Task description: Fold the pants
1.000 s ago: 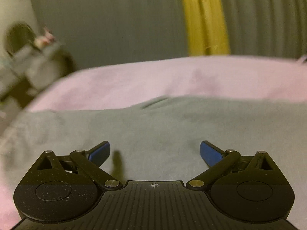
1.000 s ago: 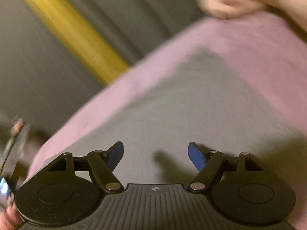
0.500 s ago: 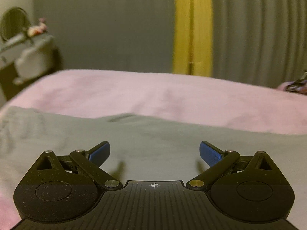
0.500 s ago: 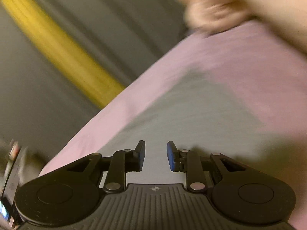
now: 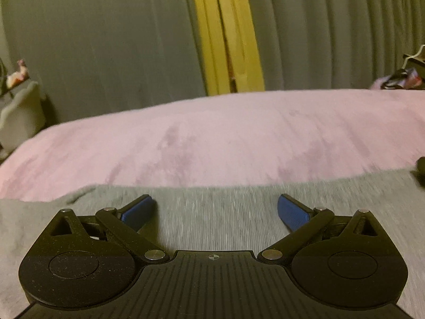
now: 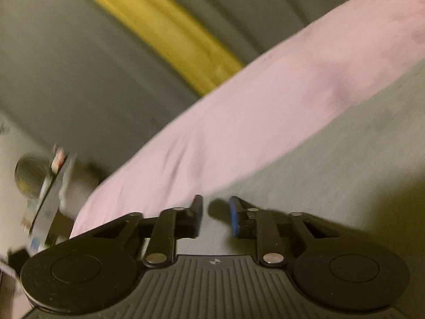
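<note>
progress: judged partway or late; the pants [image 5: 212, 220] lie flat as one smooth grey panel with a straight far edge, which suggests at least one fold is made. the pictures do not show how many folds remain.
location: pants rest on the pink bedcover [image 5: 225, 138], directly under both tools.
orientation: long axis appears to run side to side across the left wrist view, parallel to the far edge of the bed; waistband and leg ends cannot be identified, so the pointing direction cannot be told.
left gripper [image 5: 215, 210]: blue fingers spread wide, nothing between them, low over the cloth.
right gripper [image 6: 215, 214]: fingers narrowed to a small gap near the cloth's far edge; no fabric visible between them, contact not confirmed.
background: grey curtain [image 5: 106, 40] with a yellow strip [image 5: 225, 32].
</note>
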Motion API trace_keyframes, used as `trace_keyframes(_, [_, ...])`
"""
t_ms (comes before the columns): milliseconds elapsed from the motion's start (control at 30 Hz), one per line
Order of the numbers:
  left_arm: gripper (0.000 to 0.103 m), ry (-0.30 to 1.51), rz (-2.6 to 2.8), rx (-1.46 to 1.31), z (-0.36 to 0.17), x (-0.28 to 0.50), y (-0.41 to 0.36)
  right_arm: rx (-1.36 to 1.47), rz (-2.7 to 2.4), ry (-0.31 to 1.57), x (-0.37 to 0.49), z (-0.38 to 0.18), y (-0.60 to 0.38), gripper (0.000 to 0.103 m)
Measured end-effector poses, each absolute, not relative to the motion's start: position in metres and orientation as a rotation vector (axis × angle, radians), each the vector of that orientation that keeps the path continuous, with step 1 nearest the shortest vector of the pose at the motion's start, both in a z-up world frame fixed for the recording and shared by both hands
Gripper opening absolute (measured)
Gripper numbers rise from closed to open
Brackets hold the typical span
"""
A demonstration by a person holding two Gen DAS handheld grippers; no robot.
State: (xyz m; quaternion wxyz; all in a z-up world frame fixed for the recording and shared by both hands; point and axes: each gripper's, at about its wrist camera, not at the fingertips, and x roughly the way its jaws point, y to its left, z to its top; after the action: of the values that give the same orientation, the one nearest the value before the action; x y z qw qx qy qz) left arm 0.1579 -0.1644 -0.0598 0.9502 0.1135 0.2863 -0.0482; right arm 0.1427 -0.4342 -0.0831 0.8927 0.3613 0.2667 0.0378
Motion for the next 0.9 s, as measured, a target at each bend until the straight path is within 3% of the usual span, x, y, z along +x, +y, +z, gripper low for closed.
trace_keyframes(67, [0.103,0.584,-0.077,0.254,-0.056,0.162,-0.170,0.755,0.031,0.518,0.142,-0.088,-0.443,0.009])
trace_keyframes(133, [0.103,0.606,-0.086,0.228,-0.047,0.158,-0.166,0.758,0.012,0.529,0.136,-0.081,-0.447,0.012])
trace_keyframes(267, [0.103,0.610,-0.169,0.141,-0.032,0.133,-0.148,0.783,-0.026,0.511,0.092,-0.060,-0.449,0.051])
trace_keyframes(333, [0.103,0.637,-0.191,0.134,-0.041,0.128,-0.147,0.843,-0.021,0.561,0.073,-0.068,-0.448,0.051])
trace_keyframes(367, [0.103,0.666,-0.160,0.163,-0.049,0.129,-0.149,0.852,-0.019,0.588,0.074,-0.074,-0.450,0.046])
trace_keyframes(533, [0.103,0.640,0.058,0.256,-0.040,0.121,-0.144,0.782,-0.224,0.515,0.046,-0.060,-0.458,0.043])
trace_keyframes(700, [0.103,0.600,-0.016,0.204,-0.011,0.093,-0.105,0.885,-0.390,0.355,-0.061,-0.041,-0.506,0.043])
trace_keyframes(900, [0.103,0.669,0.122,0.150,-0.031,0.072,-0.052,0.910,-0.561,0.406,-0.186,-0.058,-0.536,0.045])
